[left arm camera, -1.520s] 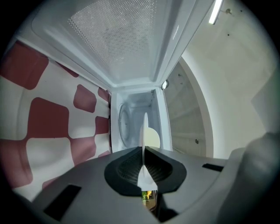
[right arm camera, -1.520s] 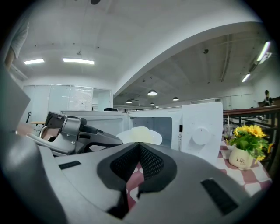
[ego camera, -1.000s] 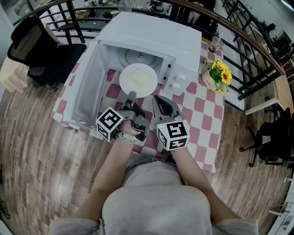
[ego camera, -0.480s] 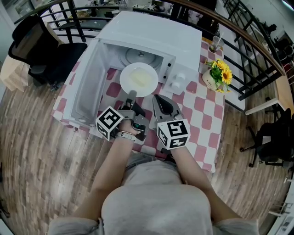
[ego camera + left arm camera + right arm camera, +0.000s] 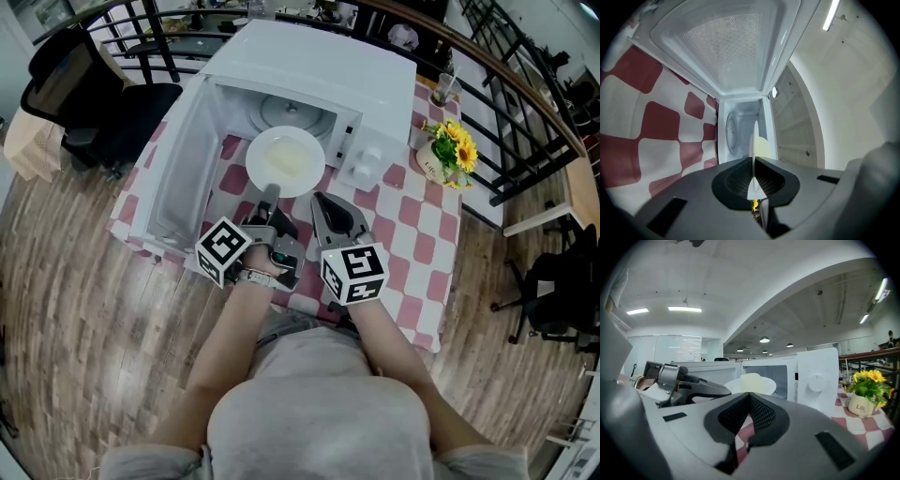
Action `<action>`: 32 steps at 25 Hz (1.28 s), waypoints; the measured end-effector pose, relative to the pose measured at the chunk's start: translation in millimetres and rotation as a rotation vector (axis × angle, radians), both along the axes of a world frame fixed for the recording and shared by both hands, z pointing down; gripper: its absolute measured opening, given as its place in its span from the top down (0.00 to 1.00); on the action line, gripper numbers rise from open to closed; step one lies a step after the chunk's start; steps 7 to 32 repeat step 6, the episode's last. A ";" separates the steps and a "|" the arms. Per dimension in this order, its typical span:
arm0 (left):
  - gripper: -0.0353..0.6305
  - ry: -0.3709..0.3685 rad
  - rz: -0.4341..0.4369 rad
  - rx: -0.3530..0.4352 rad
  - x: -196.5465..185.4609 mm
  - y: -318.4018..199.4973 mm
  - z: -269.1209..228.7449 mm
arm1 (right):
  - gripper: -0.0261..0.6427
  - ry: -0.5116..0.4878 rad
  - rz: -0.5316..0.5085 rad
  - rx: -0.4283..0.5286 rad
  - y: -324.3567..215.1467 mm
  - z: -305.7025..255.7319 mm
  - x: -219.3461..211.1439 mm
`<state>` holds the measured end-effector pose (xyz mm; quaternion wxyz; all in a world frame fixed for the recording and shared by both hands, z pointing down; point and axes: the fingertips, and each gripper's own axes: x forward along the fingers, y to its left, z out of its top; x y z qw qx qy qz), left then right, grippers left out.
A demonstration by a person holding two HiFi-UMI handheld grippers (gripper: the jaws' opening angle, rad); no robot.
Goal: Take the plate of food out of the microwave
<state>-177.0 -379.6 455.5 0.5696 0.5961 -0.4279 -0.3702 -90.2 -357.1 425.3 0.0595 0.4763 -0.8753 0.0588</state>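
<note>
White plate (image 5: 254,161) clamped by rim in left claw (image 5: 270,193); right claw (image 5: 318,200) closed, empty.

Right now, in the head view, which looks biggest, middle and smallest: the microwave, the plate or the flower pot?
1. microwave, by far.
2. plate.
3. flower pot, clearly smaller than the plate.

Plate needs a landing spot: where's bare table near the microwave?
Free: checked cloth right of the right gripper, bordered by the microwave's dial panel, flower pot and table edge. Crowded: by the open door, where the left gripper holds the plate.
</note>
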 end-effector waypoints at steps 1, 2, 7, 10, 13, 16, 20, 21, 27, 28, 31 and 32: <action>0.92 0.001 -0.001 0.001 -0.1 0.7 -0.2 | 0.93 0.000 -0.001 0.001 0.6 -0.2 -0.5; 0.92 0.001 -0.002 0.001 -0.4 1.4 -0.2 | 0.93 0.000 -0.003 0.002 1.4 -0.4 -0.9; 0.92 0.003 -0.010 -0.004 -2.7 5.4 1.2 | 0.93 0.002 -0.009 0.001 5.4 0.3 -2.8; 0.92 0.003 -0.010 -0.004 -2.7 5.4 1.2 | 0.93 0.002 -0.009 0.001 5.4 0.3 -2.8; 0.92 0.003 -0.010 -0.004 -2.7 5.4 1.2 | 0.93 0.002 -0.009 0.001 5.4 0.3 -2.8; 0.92 0.003 -0.010 -0.004 -2.7 5.4 1.2 | 0.93 0.002 -0.009 0.001 5.4 0.3 -2.8; 0.92 0.003 -0.010 -0.004 -2.7 5.4 1.2 | 0.93 0.002 -0.009 0.001 5.4 0.3 -2.8; 0.92 0.003 -0.010 -0.004 -2.7 5.4 1.2 | 0.93 0.002 -0.009 0.001 5.4 0.3 -2.8; 0.92 0.003 -0.010 -0.004 -2.7 5.4 1.2 | 0.93 0.002 -0.009 0.001 5.4 0.3 -2.8; 0.92 0.003 -0.010 -0.004 -2.7 5.4 1.2 | 0.93 0.002 -0.009 0.001 5.4 0.3 -2.8; 0.92 0.003 -0.010 -0.004 -2.7 5.4 1.2 | 0.93 0.002 -0.009 0.001 5.4 0.3 -2.8; 0.92 0.003 -0.010 -0.004 -2.7 5.4 1.2 | 0.93 0.002 -0.009 0.001 5.4 0.3 -2.8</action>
